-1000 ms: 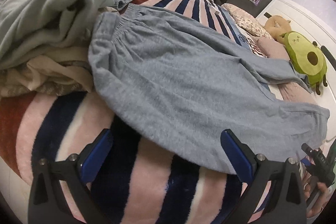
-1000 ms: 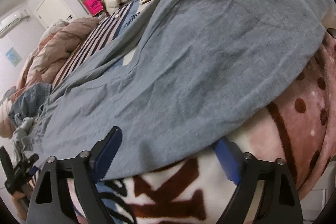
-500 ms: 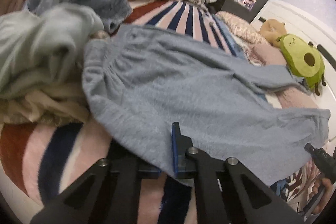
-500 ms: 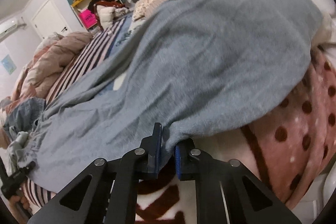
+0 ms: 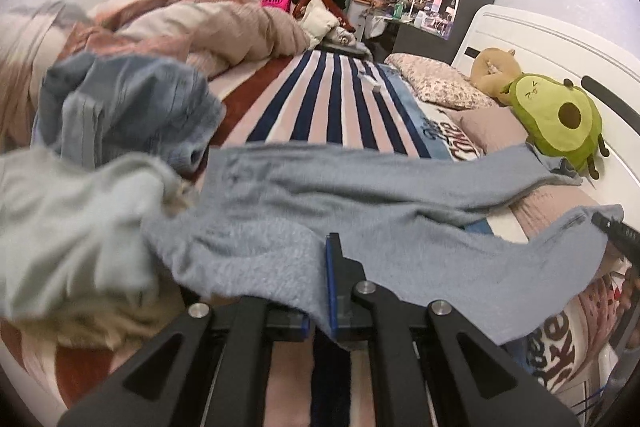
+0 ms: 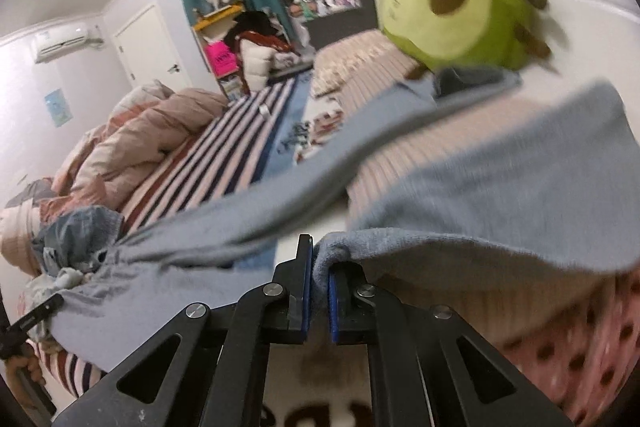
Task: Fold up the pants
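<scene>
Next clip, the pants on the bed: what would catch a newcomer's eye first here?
The grey-blue pants stretch across the striped blanket, their near edge pinched by the left gripper and the right gripper, both shut on the cloth. Next comes the bright green avocado plush toy against the white headboard on the right. A heap of other clothes fills the left side.

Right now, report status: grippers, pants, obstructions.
Left gripper and right gripper both shut on the near edge of the grey pants. Clothes pile crowds the waistband end.
</scene>
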A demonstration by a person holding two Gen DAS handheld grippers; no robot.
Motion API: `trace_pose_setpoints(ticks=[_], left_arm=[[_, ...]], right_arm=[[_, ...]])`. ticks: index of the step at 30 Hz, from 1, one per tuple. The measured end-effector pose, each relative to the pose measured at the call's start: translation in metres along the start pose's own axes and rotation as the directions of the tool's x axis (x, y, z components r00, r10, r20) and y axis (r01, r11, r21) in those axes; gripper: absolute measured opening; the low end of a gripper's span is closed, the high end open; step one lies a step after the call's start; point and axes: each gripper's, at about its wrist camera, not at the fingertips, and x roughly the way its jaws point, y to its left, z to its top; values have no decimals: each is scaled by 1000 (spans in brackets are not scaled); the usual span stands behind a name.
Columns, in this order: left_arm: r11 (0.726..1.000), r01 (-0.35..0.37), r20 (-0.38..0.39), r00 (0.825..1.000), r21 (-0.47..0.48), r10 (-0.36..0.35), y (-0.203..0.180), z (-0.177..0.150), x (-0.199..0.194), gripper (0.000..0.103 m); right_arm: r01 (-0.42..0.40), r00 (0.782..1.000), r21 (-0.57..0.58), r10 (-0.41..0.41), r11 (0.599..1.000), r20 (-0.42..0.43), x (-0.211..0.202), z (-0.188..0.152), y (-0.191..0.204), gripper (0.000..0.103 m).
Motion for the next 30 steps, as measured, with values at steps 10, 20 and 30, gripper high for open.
trace_pose_setpoints(ticks=[10,20,30], left_arm=[[998,-51,25,998,47,50,4,64,60,4],[995,-88,-8,996,38,88,18,102,157,4],[990,-140,-70,987,26,141,27,109,224,8]], right_arm=[[-10,999,-125,4,992,-45,80,76,25,1],[39,987,-227,-72,973,-141,180,116,32,1],[102,974,-284,-153,953,-165,240,120,39,3]])
